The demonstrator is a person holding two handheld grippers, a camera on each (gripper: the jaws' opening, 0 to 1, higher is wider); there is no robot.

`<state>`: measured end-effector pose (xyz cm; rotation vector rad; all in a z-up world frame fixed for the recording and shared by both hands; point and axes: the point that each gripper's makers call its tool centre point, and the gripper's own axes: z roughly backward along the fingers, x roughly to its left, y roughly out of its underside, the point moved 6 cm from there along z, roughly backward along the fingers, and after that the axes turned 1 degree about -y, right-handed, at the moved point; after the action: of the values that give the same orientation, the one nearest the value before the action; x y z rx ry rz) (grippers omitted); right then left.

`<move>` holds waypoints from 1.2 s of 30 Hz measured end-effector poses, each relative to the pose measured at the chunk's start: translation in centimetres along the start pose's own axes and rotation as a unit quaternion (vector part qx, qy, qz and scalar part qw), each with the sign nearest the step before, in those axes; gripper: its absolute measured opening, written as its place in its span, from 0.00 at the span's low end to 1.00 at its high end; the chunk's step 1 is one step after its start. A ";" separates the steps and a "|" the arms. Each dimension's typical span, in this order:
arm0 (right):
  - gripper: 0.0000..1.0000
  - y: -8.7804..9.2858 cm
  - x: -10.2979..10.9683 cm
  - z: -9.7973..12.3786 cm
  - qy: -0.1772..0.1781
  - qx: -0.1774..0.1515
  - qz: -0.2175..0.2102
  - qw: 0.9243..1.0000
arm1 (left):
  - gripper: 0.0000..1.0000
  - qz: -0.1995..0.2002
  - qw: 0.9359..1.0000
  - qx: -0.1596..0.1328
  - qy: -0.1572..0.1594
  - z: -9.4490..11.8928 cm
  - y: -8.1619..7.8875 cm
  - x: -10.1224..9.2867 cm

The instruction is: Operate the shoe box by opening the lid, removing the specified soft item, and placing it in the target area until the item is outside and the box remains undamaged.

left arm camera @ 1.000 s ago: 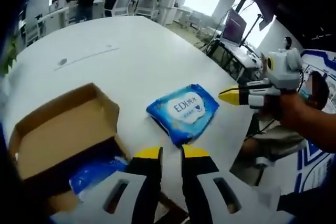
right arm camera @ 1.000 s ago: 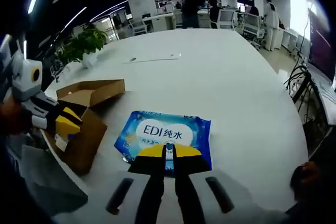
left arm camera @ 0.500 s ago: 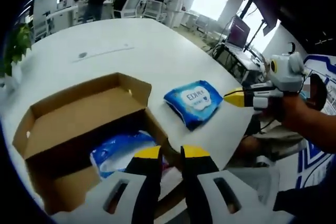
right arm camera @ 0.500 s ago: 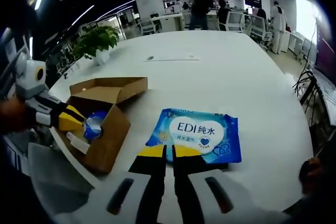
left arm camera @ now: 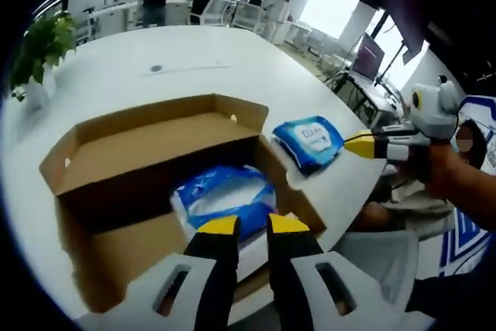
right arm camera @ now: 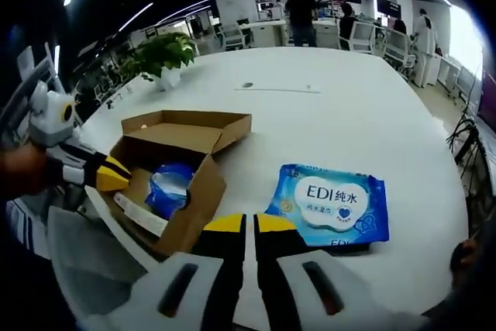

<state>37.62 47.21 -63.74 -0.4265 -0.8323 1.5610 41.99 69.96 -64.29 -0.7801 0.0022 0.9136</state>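
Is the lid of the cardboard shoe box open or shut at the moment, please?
Open: the shoe box lid is folded back, exposing a blue packet inside.

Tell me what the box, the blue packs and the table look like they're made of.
The open brown shoe box: matte corrugated cardboard, judging by its raw brown edges. The blue wipes pack on the table and the blue pack inside the box: soft plastic film, glossy and wrinkled. The white table: smooth, faintly reflective, likely laminate.

open brown cardboard shoe box (right arm camera: 182, 184) near the tabletop's edge, lid flapped back, blue pack (left arm camera: 225, 195) inside, blue wipes pack (right arm camera: 329, 203) flat beside it
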 end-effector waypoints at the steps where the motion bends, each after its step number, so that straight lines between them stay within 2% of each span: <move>1: 0.03 0.0 0.2 -0.1 -0.002 0.001 0.001 1.000 | 0.11 0.002 1.000 0.000 -0.003 0.1 0.1 0.2; 9: 0.03 -0.1 2.0 -0.5 -0.012 0.007 0.015 1.000 | 0.12 0.018 0.999 -0.002 -0.027 0.6 1.1 2.3; 14: 0.03 0.3 2.9 -0.8 -0.023 0.013 0.022 0.999 | 0.12 0.026 0.999 -0.002 -0.040 0.3 1.0 3.5; 26: 0.02 0.4 3.8 -1.0 -0.037 0.016 0.027 0.999 | 0.13 0.044 0.998 -0.003 -0.055 -1.2 0.9 4.8; 36: 0.02 0.8 3.8 -1.2 -0.041 0.021 0.027 0.999 | 0.13 0.034 0.997 0.018 -0.065 -2.7 1.1 5.9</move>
<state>37.25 51.24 -64.35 -0.3576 -0.8552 1.6524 45.79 72.90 -68.73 -0.6886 -0.0691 1.0256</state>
